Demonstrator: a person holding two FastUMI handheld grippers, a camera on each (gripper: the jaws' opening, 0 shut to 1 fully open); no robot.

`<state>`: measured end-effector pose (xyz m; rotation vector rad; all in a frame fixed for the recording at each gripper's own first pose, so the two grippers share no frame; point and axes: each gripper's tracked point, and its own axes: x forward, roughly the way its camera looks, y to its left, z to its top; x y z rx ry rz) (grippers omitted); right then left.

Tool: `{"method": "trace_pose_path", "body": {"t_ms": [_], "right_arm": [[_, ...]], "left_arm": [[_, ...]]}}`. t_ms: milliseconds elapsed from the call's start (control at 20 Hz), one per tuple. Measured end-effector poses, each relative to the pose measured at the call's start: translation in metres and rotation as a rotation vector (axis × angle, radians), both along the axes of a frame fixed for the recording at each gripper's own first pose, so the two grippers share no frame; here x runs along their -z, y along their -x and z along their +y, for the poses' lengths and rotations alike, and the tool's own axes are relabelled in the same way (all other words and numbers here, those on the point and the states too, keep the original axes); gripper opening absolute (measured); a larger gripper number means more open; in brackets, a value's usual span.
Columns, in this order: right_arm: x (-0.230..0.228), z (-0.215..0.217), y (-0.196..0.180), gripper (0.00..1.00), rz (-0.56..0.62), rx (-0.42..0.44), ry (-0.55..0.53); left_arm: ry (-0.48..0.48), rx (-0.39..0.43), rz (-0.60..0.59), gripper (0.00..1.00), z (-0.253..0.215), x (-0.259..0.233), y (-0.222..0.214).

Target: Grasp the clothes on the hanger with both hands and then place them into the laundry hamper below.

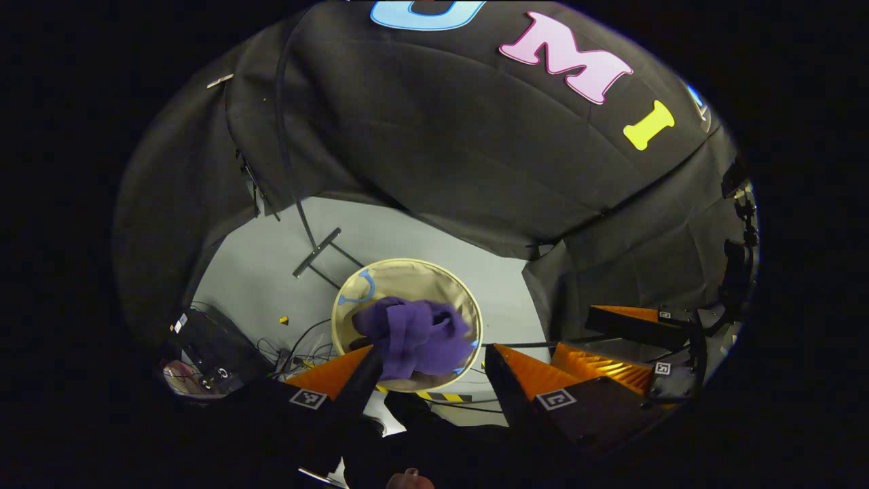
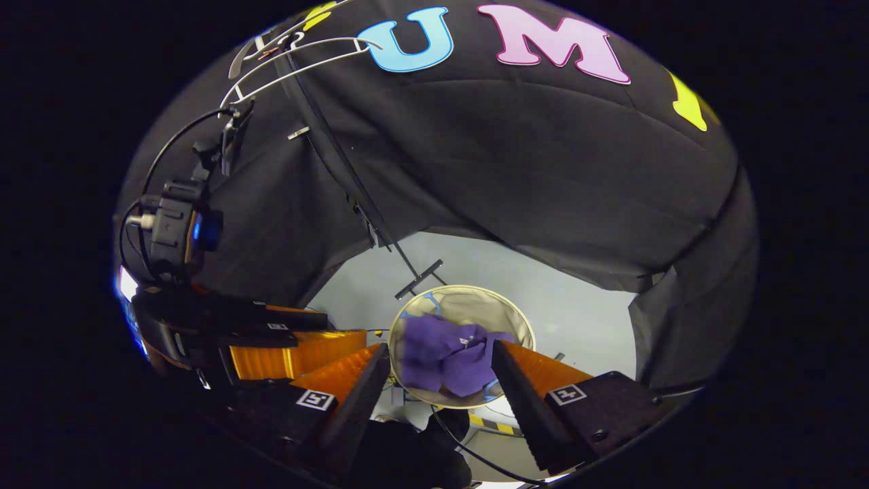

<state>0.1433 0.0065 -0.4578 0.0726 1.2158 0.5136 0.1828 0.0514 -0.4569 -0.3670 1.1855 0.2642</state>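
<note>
A purple garment (image 1: 414,336) lies crumpled inside the round beige laundry hamper (image 1: 414,275) on the grey floor. My left gripper (image 1: 432,349) hangs open above it, fingers spread wide with nothing between them. In the right gripper view the same garment (image 2: 445,360) rests in the hamper (image 2: 475,302), and my right gripper (image 2: 441,346) is open above it, holding nothing. The right gripper (image 1: 574,333) is seen to the right in the left gripper view, and the left gripper (image 2: 343,327) to the left in the right gripper view. A bare white hanger (image 2: 292,54) hangs high on the rack.
The rack's thin black pole (image 1: 285,149) runs down to a foot bar (image 1: 316,252) just behind the hamper. Cables and a dark box (image 1: 210,350) lie on the floor to the left. Yellow-black tape (image 1: 441,396) marks the floor in front. A camera unit (image 2: 176,227) is mounted at left.
</note>
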Motion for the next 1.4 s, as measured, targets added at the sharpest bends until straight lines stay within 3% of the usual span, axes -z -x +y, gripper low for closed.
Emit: {"method": "trace_pose_path", "body": {"t_ms": [500, 800, 1150, 1400], "right_arm": [[-0.007, -0.010, -0.003, 0.99, -0.010, 0.038, -0.013], [-0.031, -0.007, -0.004, 0.99, -0.072, 0.060, -0.027], [-0.094, 0.001, -0.003, 0.99, -0.234, 0.096, -0.031], [-0.171, 0.018, 0.012, 0.99, -0.415, 0.156, -0.057]], "left_arm": [[-0.012, 0.010, -0.036, 0.96, -0.005, -0.010, -0.004], [-0.049, 0.040, -0.174, 0.96, -0.011, -0.052, -0.020], [-0.126, 0.114, -0.395, 0.95, -0.008, -0.132, -0.017], [-0.142, 0.196, -0.539, 0.96, -0.014, -0.196, 0.021]]}}
